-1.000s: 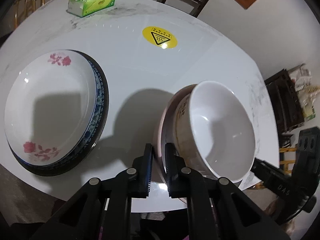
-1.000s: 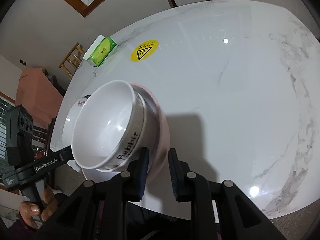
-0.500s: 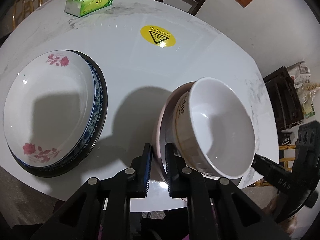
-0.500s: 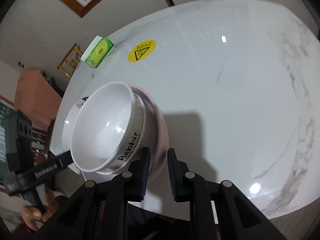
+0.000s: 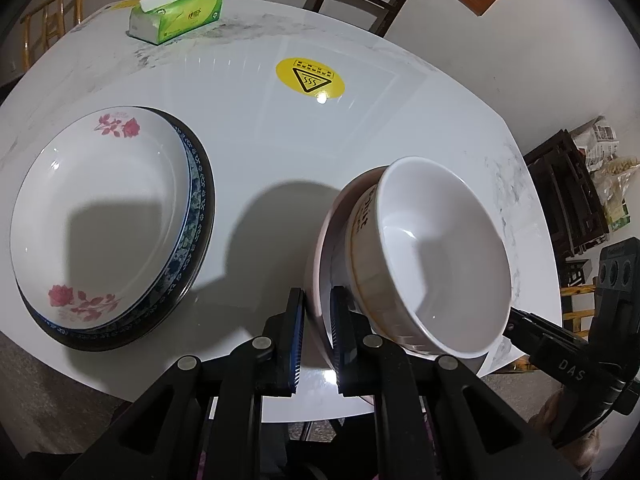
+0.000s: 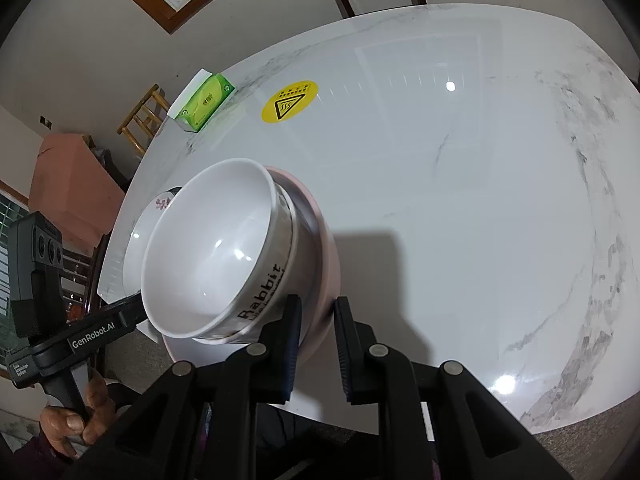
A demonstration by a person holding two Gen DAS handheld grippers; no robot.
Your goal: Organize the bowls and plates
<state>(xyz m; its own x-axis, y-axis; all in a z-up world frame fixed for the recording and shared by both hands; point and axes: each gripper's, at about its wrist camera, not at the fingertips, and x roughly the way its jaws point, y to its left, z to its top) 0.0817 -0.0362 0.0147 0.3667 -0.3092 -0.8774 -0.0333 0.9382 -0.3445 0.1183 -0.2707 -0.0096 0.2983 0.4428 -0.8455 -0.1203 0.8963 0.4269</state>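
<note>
Both grippers' jaws clench opposite rims of the pink bowl (image 5: 323, 248) carrying the white bowl (image 5: 436, 256).

Round white marble-veined table (image 5: 260, 128), bearing a green tissue box (image 5: 176, 16) at the far edge, a yellow warning sticker (image 5: 310, 77) mid-surface, stacked plates (image 5: 108, 224) on the left.

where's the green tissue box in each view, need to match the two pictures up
Left wrist view: the green tissue box is at the top left, on the far part of the table, beyond the stacked plates.
Right wrist view: the same box sits left of centre in the upper part, at the table's far edge, smaller and seen end-on.
Shared landmark: the round yellow warning sticker, just right of the box in both views.
</note>
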